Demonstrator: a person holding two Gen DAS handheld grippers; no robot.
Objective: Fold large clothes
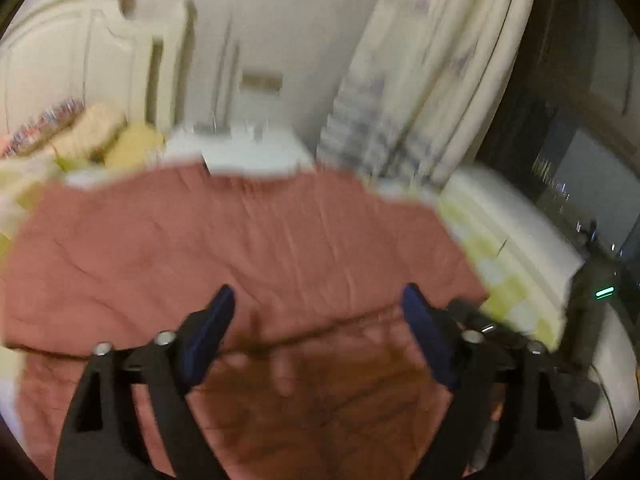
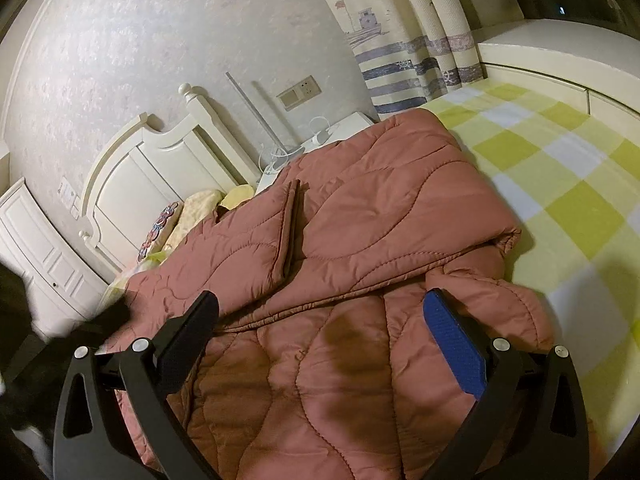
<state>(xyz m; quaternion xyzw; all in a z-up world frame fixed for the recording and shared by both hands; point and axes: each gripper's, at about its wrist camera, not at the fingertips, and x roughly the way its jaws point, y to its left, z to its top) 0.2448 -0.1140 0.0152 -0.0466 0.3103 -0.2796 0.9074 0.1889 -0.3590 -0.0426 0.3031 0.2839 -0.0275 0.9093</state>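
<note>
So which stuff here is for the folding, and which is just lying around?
For the folding:
- pink quilted jacket
- left gripper, open
- right gripper, open
- checked bed sheet it lies on

Just lying around:
- pillows
- headboard
- curtain
- wall socket

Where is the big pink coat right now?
The pink coat lies on the checked bedsheet, filling the middle of both views, below the headboard.

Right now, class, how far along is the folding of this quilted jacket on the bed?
Done: one side of the pink quilted jacket lies folded over its body on the checked bed sheet. In hand: nothing; the left tool and right tool hover open above it. Left: folding the rest into a compact bundle.
</note>
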